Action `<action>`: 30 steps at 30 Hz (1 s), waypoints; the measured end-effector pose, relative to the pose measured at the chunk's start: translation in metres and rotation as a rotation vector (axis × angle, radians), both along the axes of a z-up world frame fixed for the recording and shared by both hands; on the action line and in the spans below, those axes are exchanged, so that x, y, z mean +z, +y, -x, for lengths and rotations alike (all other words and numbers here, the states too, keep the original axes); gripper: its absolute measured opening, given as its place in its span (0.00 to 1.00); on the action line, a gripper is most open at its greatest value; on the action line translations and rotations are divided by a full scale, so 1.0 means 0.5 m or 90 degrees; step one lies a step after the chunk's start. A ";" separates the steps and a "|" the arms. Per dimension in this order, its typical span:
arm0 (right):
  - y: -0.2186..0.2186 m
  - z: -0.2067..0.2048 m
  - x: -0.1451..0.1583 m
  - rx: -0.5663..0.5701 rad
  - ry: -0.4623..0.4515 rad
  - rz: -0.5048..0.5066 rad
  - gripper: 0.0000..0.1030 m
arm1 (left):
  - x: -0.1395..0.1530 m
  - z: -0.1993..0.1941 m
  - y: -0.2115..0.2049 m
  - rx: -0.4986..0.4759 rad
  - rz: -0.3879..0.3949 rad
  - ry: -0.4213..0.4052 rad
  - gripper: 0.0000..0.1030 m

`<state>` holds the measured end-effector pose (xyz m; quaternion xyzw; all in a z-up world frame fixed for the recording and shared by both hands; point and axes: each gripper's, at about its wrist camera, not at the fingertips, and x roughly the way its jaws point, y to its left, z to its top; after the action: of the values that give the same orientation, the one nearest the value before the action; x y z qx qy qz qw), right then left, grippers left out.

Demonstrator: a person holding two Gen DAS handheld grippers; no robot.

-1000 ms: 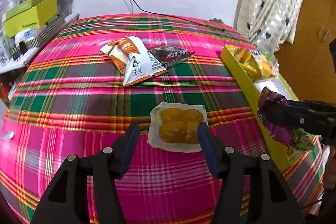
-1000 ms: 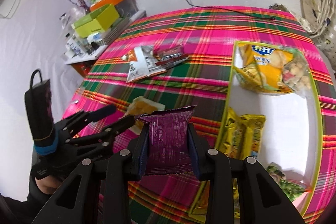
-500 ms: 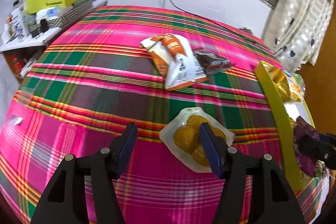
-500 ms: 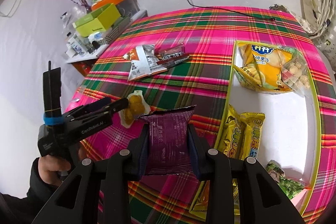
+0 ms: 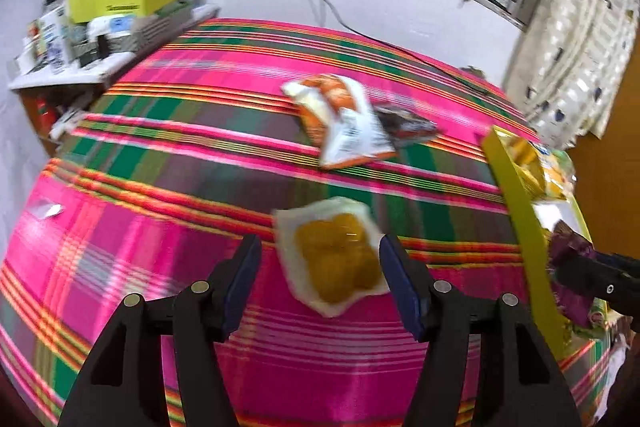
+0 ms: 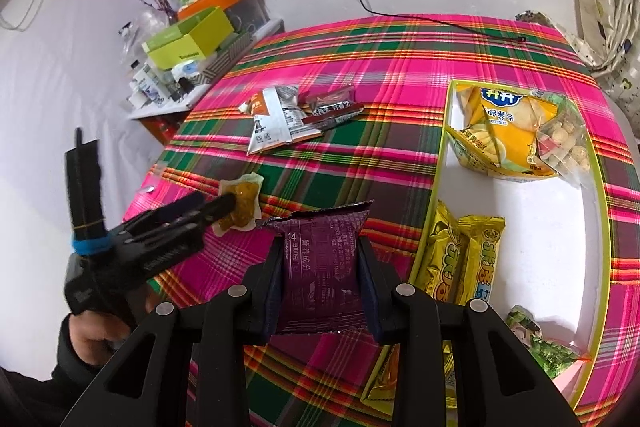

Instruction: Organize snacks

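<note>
Tongs first: my left tongs (image 5: 320,277) stand wide, straddling the clear cake pouch (image 5: 332,261) on the worktop (image 5: 120,239), pads not yet pressing; my right tongs (image 6: 322,285) clamp the purple packet (image 6: 320,267) beside the yellow tray (image 6: 436,179) at 3 o'clock. I judge the pouch light, soft and crushable, so I'd pinch its sealed edges. Since a second ago, the left has spread wider and rolled.

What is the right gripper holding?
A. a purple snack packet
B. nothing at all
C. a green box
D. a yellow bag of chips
A: in the right wrist view, the right gripper has its fingers pressed on both sides of the purple snack packet, held up above the plaid tablecloth.
</note>
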<state>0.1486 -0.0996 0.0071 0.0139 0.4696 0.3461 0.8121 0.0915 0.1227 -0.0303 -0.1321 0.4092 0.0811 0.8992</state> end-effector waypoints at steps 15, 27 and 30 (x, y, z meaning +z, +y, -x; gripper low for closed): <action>-0.001 -0.004 -0.004 -0.001 0.003 0.001 0.31 | -0.039 -0.024 -0.026 -0.008 -0.078 0.031 0.70; -0.007 0.000 -0.007 -0.005 0.003 -0.001 0.31 | -0.028 0.000 -0.030 -0.052 -0.037 0.003 0.56; -0.007 0.002 -0.005 -0.004 0.002 -0.001 0.31 | -0.014 0.013 -0.034 -0.059 -0.029 -0.013 0.48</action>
<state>0.1475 -0.1030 0.0045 0.0164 0.4705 0.3435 0.8126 0.0851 0.1057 -0.0372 -0.0930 0.4035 0.0475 0.9090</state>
